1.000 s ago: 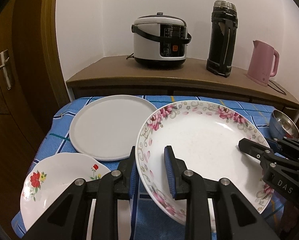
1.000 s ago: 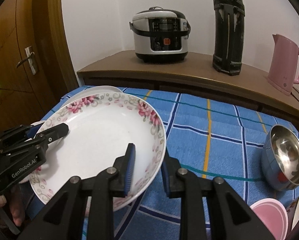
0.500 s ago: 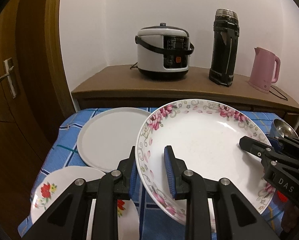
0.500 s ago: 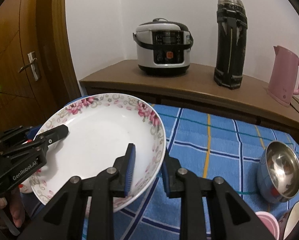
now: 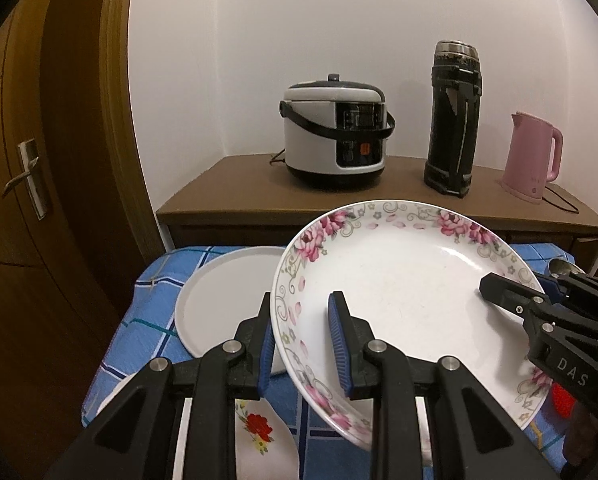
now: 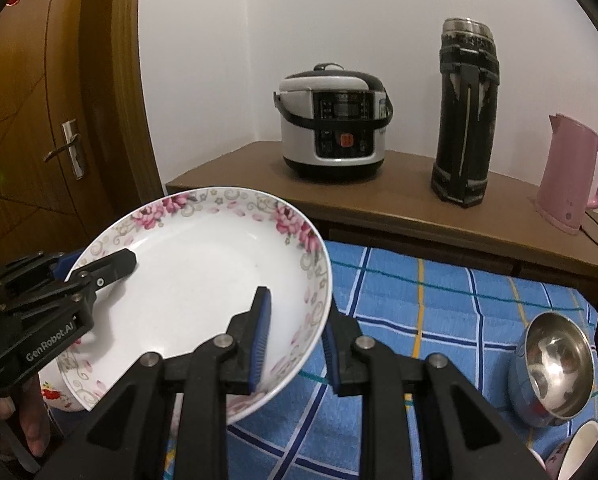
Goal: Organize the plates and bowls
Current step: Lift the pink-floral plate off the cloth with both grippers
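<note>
You are holding the flowered plate (image 5: 403, 300) between both claws, clear of the counter (image 6: 459, 292) and in front of the rice cooker (image 5: 333, 140). The left claw (image 5: 305, 340) is clamped on the plate's rim on one side, one pad inside the dish and one under it; the right claw (image 6: 295, 336) is pinching the opposite rim the same way.

It is looking like glazed ceramic: stiff, fairly heavy for its width, slick under the pads and likely to chip or shatter if it drops. Gripping the rim at two opposite points is probably the safest hold, since the sloping wall gives the pads something to bite on. You are carrying it tilted, so keep both hands moving together; if one runs ahead, the plate could twist out.

The plain white plate (image 5: 227, 300) is lying on the counter, nearer to you than the rice cooker, a likely place to stack. A steel bowl (image 6: 551, 364) is sitting toward the pink kettle (image 6: 571, 176) side.
</note>
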